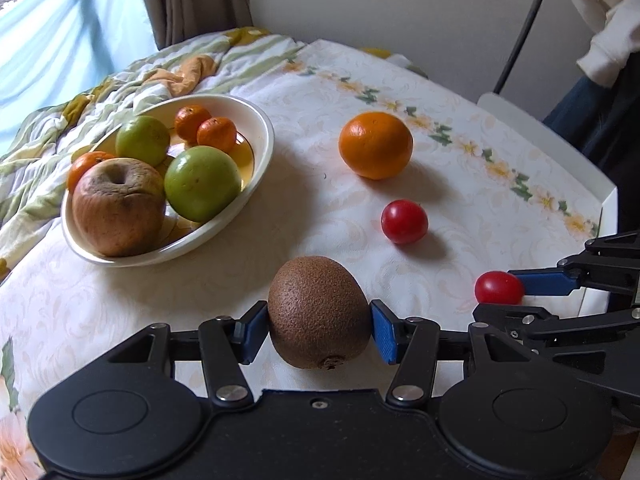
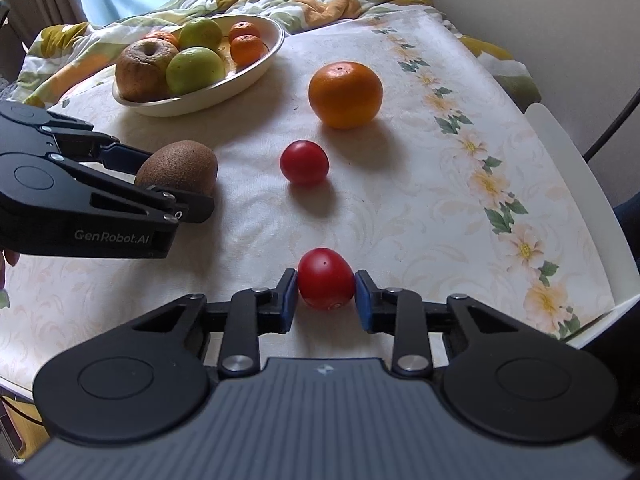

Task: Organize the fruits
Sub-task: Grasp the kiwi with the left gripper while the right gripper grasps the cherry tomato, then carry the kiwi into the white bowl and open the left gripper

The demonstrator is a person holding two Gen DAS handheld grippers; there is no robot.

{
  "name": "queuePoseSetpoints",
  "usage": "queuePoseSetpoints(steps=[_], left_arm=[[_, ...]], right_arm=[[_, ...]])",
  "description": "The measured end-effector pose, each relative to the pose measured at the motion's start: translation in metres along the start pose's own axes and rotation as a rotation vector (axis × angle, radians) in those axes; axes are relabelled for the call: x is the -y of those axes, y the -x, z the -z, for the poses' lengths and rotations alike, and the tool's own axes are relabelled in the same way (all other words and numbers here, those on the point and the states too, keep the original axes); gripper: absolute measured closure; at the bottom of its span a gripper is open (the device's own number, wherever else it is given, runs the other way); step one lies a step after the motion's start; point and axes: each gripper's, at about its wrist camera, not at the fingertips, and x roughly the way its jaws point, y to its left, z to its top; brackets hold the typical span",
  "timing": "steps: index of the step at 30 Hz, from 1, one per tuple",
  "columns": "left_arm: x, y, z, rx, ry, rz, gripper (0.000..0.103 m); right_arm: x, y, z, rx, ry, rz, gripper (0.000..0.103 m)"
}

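Observation:
My left gripper (image 1: 318,322) is shut on a brown kiwi (image 1: 318,312), just above the tablecloth; it also shows in the right wrist view (image 2: 178,168). My right gripper (image 2: 326,294) is shut on a small red tomato (image 2: 326,278), seen in the left view at the right (image 1: 499,287). A second red tomato (image 1: 404,221) (image 2: 304,161) and a large orange (image 1: 375,145) (image 2: 345,94) lie loose on the cloth. A cream bowl (image 1: 262,120) (image 2: 276,30) at the far left holds a wrinkled apple (image 1: 118,206), two green apples and small mandarins.
The table has a floral white tablecloth (image 2: 460,184) with its edge at the right. A crumpled quilt (image 1: 168,68) lies behind the bowl, with a curtain and window beyond. A white chair back (image 2: 560,140) stands at the right edge.

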Motion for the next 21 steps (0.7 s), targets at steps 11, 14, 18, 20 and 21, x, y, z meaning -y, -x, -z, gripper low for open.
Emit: queuePoseSetpoints(steps=[11, 14, 18, 20, 21], left_arm=[[0.006, 0.047, -0.004, 0.099, 0.090, 0.015, 0.045], [0.007, 0.062, -0.007, 0.126, 0.123, 0.018, 0.045], [0.005, 0.081, -0.010, 0.162, 0.164, 0.011, 0.045], [0.003, 0.089, -0.013, 0.177, 0.180, 0.003, 0.045], [0.002, 0.093, -0.014, 0.186, 0.189, 0.000, 0.045]], right_arm=[[0.001, 0.025, -0.010, 0.032, 0.008, -0.013, 0.057], [0.003, 0.035, -0.016, 0.039, -0.002, -0.020, 0.057], [0.006, 0.051, -0.026, 0.056, 0.014, -0.019, 0.057], [0.009, 0.058, -0.033, 0.065, 0.023, -0.018, 0.057], [0.011, 0.062, -0.036, 0.070, 0.025, -0.019, 0.057]])
